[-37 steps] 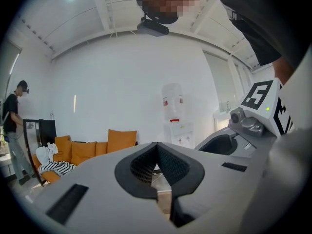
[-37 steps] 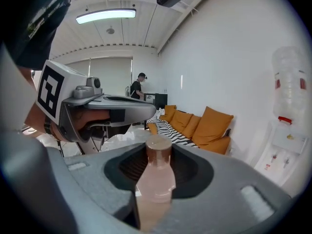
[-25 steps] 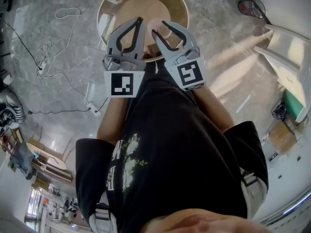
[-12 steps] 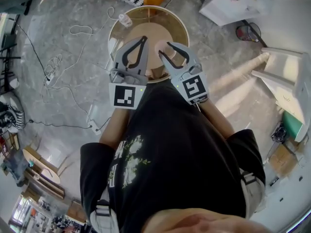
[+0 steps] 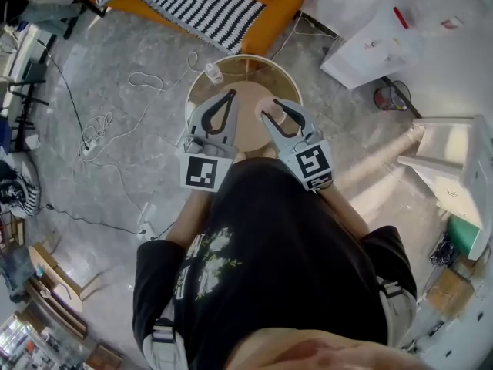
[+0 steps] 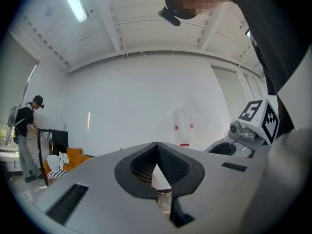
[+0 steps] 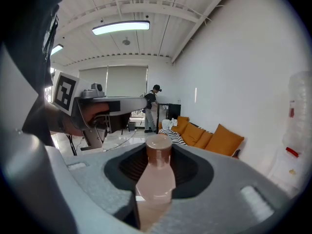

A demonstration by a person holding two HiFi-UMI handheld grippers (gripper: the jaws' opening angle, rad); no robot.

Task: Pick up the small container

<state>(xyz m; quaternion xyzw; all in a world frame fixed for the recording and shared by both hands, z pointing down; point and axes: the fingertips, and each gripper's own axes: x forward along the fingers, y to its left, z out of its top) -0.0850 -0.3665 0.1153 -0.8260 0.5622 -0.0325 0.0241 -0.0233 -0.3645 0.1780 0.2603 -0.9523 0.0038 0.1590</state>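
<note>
The small container is a pale pink bottle with a brown cap, standing upright between the jaws of my right gripper, which is shut on it. From the head view the bottle shows as a pink spot in that grip. It hangs above the round wooden table. My left gripper is beside it on the left, shut with its tips touching and nothing in them. Seen from the left gripper view, its pads meet at the tip, and the right gripper shows at the right edge.
A small white object sits at the table's far left rim. An orange sofa with a striped blanket stands beyond the table. Cables trail over the grey floor on the left. White furniture stands at the right. A person stands far off.
Both grippers have risen together above the table, the right one still holding the bottle. The head view has swung forward, bringing the sofa into sight.
</note>
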